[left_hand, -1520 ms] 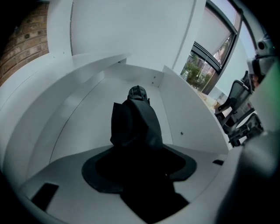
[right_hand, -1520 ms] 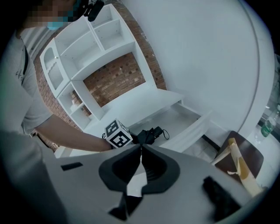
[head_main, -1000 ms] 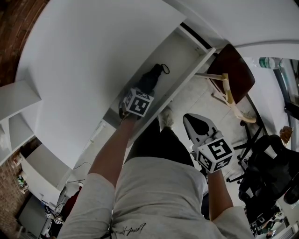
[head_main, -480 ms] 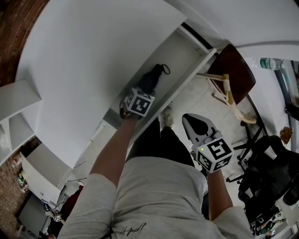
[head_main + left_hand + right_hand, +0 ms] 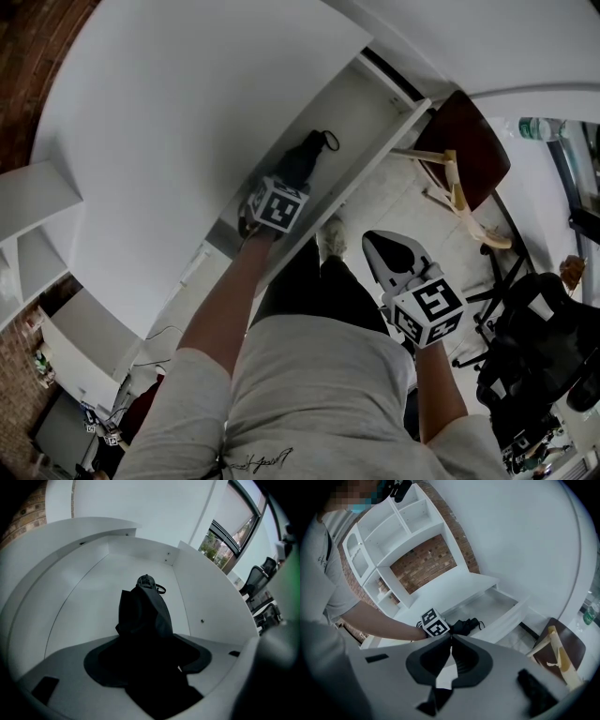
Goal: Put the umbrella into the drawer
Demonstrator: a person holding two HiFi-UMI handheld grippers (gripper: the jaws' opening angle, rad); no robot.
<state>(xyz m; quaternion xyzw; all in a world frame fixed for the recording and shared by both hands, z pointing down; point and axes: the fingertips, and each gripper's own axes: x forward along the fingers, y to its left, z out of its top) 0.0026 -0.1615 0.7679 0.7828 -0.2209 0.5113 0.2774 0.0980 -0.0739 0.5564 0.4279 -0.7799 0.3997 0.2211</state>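
Observation:
The black folded umbrella (image 5: 307, 157) lies lengthwise in the open white drawer (image 5: 375, 98), its strap end pointing away from me. My left gripper (image 5: 289, 180) reaches down into the drawer and is shut on the umbrella's near end. In the left gripper view the umbrella (image 5: 143, 613) fills the space between the jaws of the left gripper (image 5: 145, 641) and rests on the drawer floor (image 5: 89, 592). My right gripper (image 5: 380, 246) hangs apart over the floor in front of the drawer, jaws shut with nothing in them. The right gripper view shows the right gripper (image 5: 451, 639), the umbrella (image 5: 465, 625) and the drawer (image 5: 499, 604).
A brown wooden chair (image 5: 472, 141) stands just right of the drawer. A plastic bottle (image 5: 536, 126) sits on a surface behind it and a black office chair (image 5: 534, 333) is at far right. White shelving (image 5: 389, 541) against a brick wall stands left of the desk.

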